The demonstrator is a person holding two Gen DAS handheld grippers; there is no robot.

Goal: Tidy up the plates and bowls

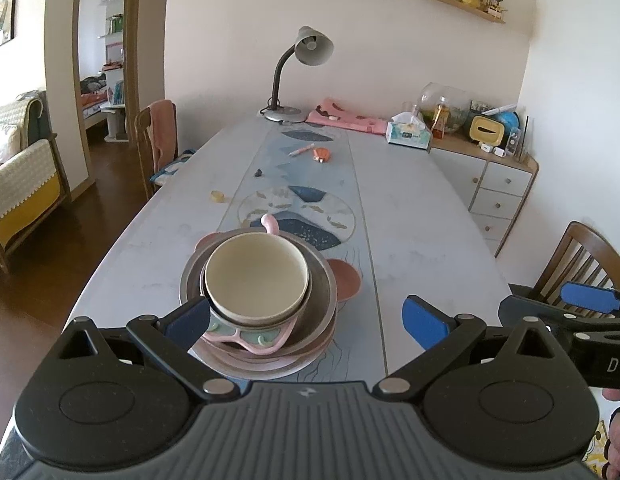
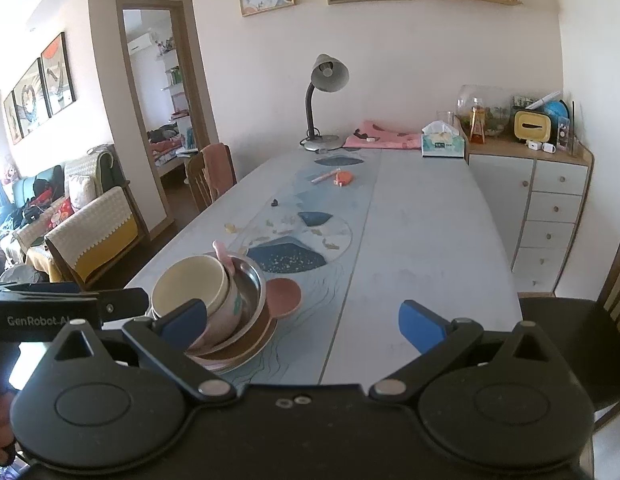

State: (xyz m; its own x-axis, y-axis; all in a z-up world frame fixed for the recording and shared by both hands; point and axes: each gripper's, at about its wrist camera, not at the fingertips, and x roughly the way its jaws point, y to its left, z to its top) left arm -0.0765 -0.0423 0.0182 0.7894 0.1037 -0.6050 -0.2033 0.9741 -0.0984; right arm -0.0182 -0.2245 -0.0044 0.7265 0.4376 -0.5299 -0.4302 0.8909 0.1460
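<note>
A stack of dishes stands near the front of the grey table [image 1: 422, 232]. A cream bowl [image 1: 256, 278] sits on top, in a pink patterned bowl [image 1: 250, 338], a steel bowl [image 1: 320, 280] and brown and pink plates [image 1: 270, 366]. A terracotta mouse-ear plate [image 1: 346, 278] pokes out at the right. The stack also shows in the right wrist view [image 2: 214, 300]. My left gripper [image 1: 306, 320] is open and empty, its left finger just in front of the stack. My right gripper [image 2: 304, 322] is open and empty, to the right of the stack.
A desk lamp [image 1: 298, 68], pink cloth [image 1: 346, 118], tissue box [image 1: 408, 134], pen [image 1: 302, 150] and small orange item [image 1: 321, 155] lie at the table's far end. Wooden chairs stand left [image 1: 156, 140] and right [image 1: 582, 264]. A drawer cabinet [image 1: 498, 188] stands at right.
</note>
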